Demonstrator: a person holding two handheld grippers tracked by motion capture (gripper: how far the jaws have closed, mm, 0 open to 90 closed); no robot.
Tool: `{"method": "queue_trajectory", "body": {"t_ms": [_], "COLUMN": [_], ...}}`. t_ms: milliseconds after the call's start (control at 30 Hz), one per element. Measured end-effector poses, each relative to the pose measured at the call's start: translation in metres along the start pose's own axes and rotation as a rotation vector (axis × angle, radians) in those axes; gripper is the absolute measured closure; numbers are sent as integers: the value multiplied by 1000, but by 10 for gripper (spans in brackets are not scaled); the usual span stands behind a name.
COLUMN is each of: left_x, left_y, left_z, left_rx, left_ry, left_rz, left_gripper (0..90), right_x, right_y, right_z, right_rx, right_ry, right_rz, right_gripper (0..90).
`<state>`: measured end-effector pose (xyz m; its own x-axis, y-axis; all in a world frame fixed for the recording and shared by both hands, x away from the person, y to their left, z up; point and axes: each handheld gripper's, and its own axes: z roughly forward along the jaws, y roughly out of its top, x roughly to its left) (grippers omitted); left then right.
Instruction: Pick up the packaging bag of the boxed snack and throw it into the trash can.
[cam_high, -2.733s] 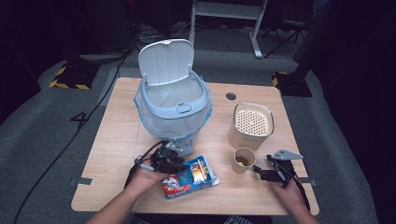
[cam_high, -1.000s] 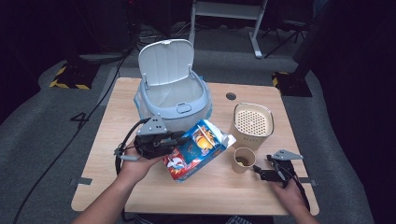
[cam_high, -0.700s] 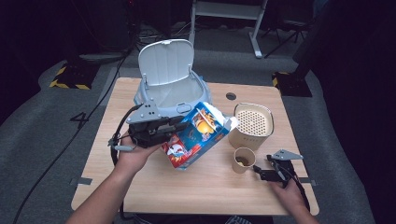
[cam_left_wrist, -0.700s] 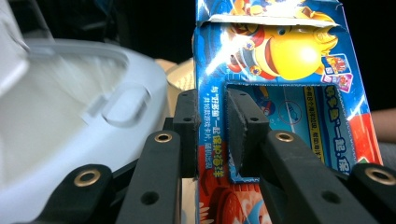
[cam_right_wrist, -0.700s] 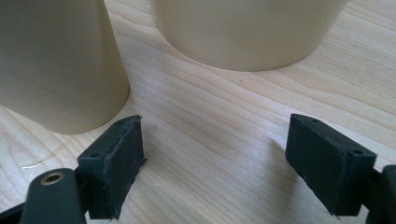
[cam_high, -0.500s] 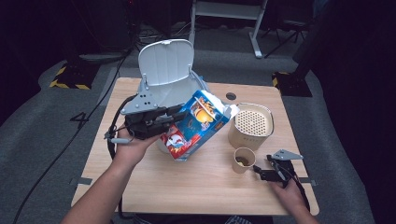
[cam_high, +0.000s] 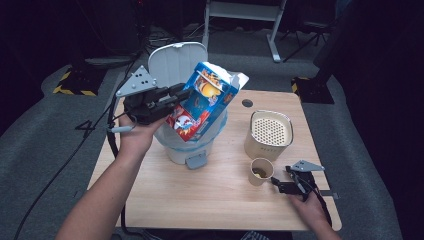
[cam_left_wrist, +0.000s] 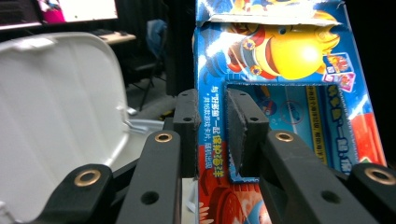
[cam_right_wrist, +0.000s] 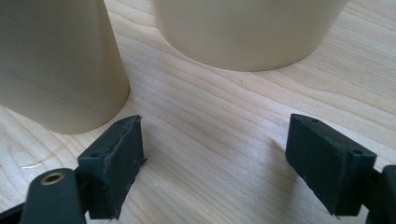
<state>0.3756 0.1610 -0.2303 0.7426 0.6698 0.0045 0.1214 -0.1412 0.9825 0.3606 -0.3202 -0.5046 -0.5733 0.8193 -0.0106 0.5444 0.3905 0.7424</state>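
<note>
Left tool (cam_high: 175, 97) clamped on edge of blue printed cardboard carton (cam_high: 202, 107), top flap torn open; carton held tilted in air above pale blue plastic pedal bin (cam_high: 192, 145), white lid (cam_high: 172, 62) raised. Right tool (cam_high: 280, 185) resting on light wooden desk (cam_high: 200, 195), jaws parted, gripping nothing, just beside small cream paper cup (cam_high: 261, 171). Perforated-top cream canister (cam_high: 268, 135) behind cup.

From above I get a brightly lit table (cam_high: 210, 190) against dim, murky surroundings. Glare washes out the top of the carton (cam_left_wrist: 280, 56) in my left gripper view; the near jaws look soft. Soft shadows fall under the right gripper's pads.
</note>
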Motion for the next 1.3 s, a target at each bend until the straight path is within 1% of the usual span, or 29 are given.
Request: {"method": "queue_trajectory", "body": {"t_ms": [33, 167, 300, 433, 500, 733, 833, 967, 1067, 1200, 1300], "left_x": [2, 12, 21, 30, 34, 45, 50, 57, 58, 57, 58], "left_y": [1, 6, 12, 15, 16, 16, 15, 12, 10, 8, 6], "left_z": [0, 3, 6, 11, 13, 18, 19, 22, 26, 28, 30], "left_rx": [-4, -15, -18, -35, -56, -91, -89, -83, -68, -63, -47], "left_ry": [8, 23, 46, 70, 95, 161, 192, 215, 222, 234, 239], "left_rz": [2, -20, -25, -31, -25, -17, -4, -12, -13, 5, 3], "left_gripper": [750, 750, 750, 750, 750, 750, 750, 749, 749, 749, 749], "right_x": [0, 0, 0, 0, 0, 0, 1, 0, 0, 0, 0], "right_y": [0, 0, 0, 0, 0, 0, 0, 0, 0, 0, 0], "right_z": [0, 0, 0, 0, 0, 0, -1, -1, -1, -1, -1], "right_rx": [0, 0, 0, 0, 1, 1, 1, 1, 1, 1, 1], "right_ry": [0, 0, 0, 0, 0, 1, 0, 1, 0, 0, 1], "right_rz": [0, 1, 1, 1, 1, 1, -1, -1, -2, -1, -1], "right_gripper": [190, 190, 190, 190, 190, 192, 192, 193, 192, 192, 192]}}
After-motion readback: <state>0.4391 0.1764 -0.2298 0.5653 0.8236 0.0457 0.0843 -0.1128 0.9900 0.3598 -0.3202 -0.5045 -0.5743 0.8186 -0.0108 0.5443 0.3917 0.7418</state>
